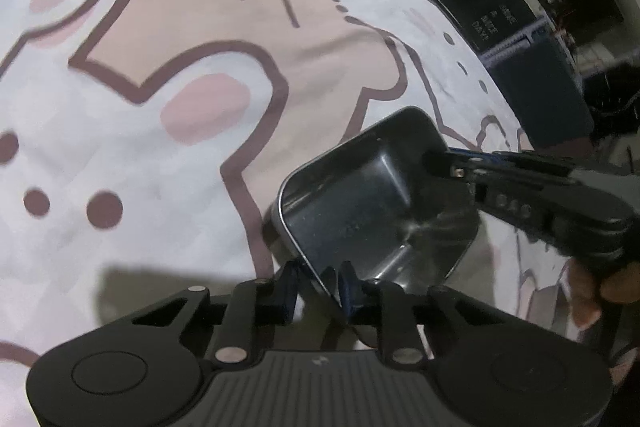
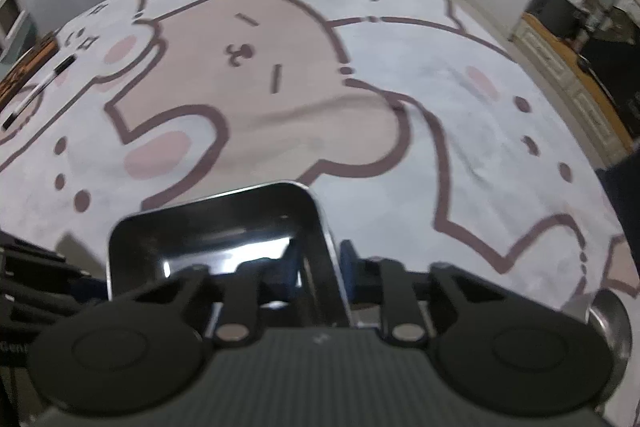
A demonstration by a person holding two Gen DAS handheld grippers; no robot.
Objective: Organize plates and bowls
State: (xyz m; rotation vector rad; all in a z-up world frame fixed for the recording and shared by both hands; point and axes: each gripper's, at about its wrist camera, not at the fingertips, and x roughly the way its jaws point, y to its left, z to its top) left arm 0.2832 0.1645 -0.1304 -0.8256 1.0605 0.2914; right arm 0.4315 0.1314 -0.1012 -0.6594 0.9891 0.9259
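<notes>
The left gripper [image 1: 320,287] is pinching the near rim of a rectangular stainless-steel tray [image 1: 360,211], tilted above a white rug with pink cartoon bears [image 1: 160,87]. The right gripper [image 2: 320,267] is clamping the tray's opposite rim, nearly closed.

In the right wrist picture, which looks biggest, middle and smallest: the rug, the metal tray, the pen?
1. Rug, filling most of the view.
2. Metal tray, though it sits nearest the camera.
3. Pen, small and far off at the left edge.
</notes>
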